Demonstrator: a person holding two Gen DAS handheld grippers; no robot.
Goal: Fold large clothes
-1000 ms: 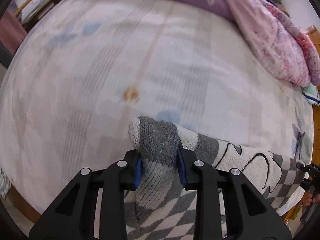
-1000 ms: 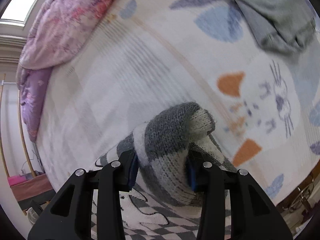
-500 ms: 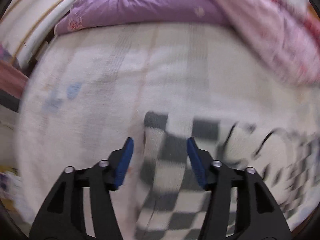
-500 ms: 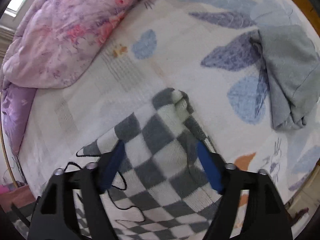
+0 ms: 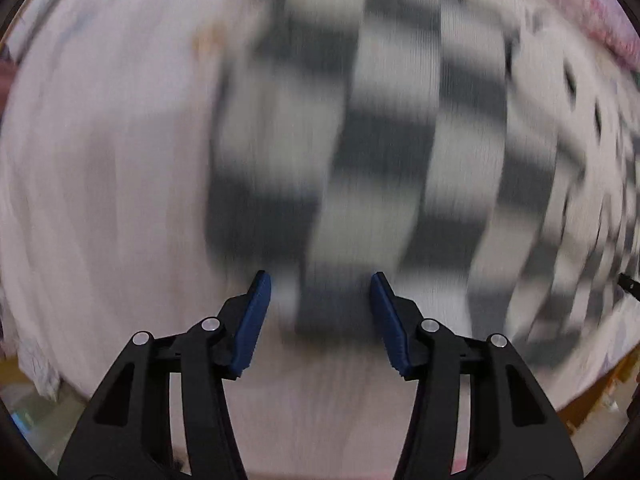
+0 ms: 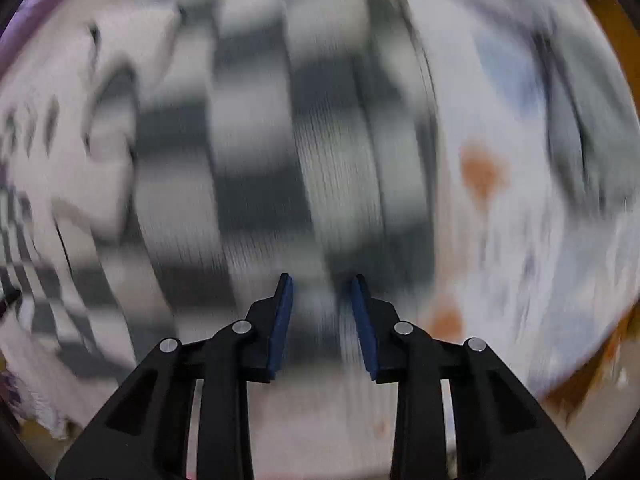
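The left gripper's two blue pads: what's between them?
Checkered sweater shows through the left gripper's gap in the left wrist view; the pads aren't pressing it.

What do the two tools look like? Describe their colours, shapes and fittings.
Both match. The left tool and the right tool each have two black plastic fingers with triangular cut-outs, joined by black linkage bars with round silver rivets. Each finger ends in a flat, dark blue pad with a ridged face. No cables, markings, sleeves or hands show.

My left wrist camera staring straight down past its left hand-held gripper (image 5: 320, 280), close over the bed (image 5: 100, 200), my right likewise, both blurred, sharing the checkered sweater (image 5: 380, 140).
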